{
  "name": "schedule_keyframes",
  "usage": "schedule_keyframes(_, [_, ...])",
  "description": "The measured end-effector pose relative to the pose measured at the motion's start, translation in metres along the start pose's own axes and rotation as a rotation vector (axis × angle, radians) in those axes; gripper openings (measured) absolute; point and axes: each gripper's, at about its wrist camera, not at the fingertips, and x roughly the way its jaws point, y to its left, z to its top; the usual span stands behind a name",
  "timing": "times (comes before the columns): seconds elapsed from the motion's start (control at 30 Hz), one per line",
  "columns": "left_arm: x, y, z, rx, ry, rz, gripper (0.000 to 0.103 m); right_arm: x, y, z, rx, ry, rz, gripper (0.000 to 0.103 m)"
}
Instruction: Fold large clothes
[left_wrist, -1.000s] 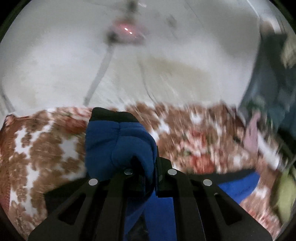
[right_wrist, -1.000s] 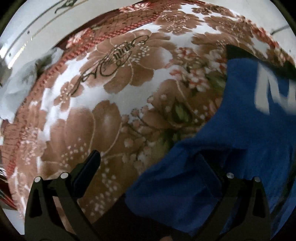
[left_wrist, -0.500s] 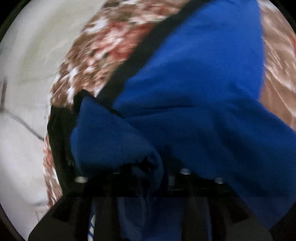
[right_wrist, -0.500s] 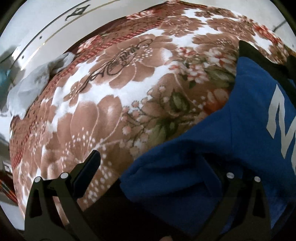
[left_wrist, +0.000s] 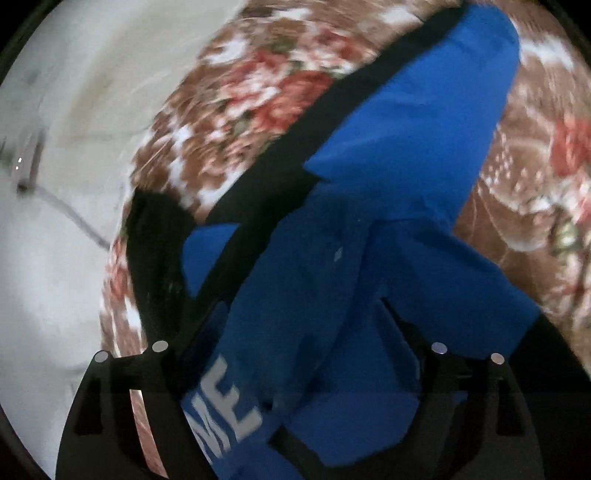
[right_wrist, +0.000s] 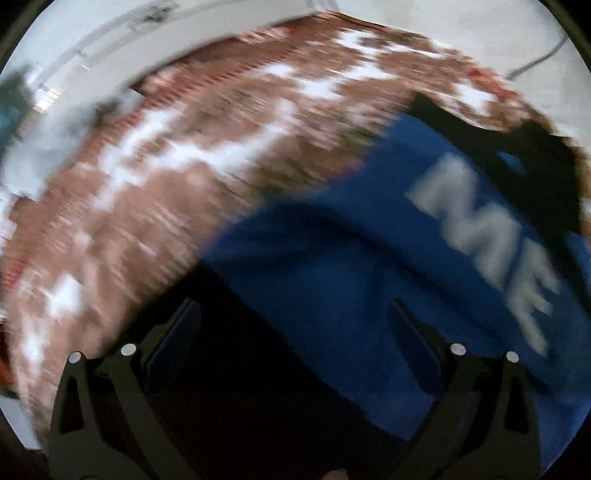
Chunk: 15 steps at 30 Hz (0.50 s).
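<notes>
Left wrist — garment (left_wrist: 388, 184) near blanket (left_wrist: 258, 85) edge

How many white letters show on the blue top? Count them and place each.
2: an M and an E on the blue top, right side; more may be hidden under folds.

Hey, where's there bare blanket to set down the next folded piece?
Bare floral blanket lies between the blue garment's edge and the pale floor beyond. A narrower strip shows beside the folded sleeve. It is crowded where the left gripper, jaws opening, straddles the cloth.
</notes>
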Motion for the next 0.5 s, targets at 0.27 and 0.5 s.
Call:
schedule_keyframes(0.27, [-0.072, 0.155, -0.076, -0.5, -0.096, -0.123, 0.096, -0.027, -0.104, -0.092, 0.158, 0.184, -0.266, 0.098])
schedule_keyframes(0.5, [-0.031, 0.208, -0.21, -0.854, -0.207, -0.255, 0.097, -0.075, -0.228, -0.16, 0.527, 0.193, -0.294, 0.098])
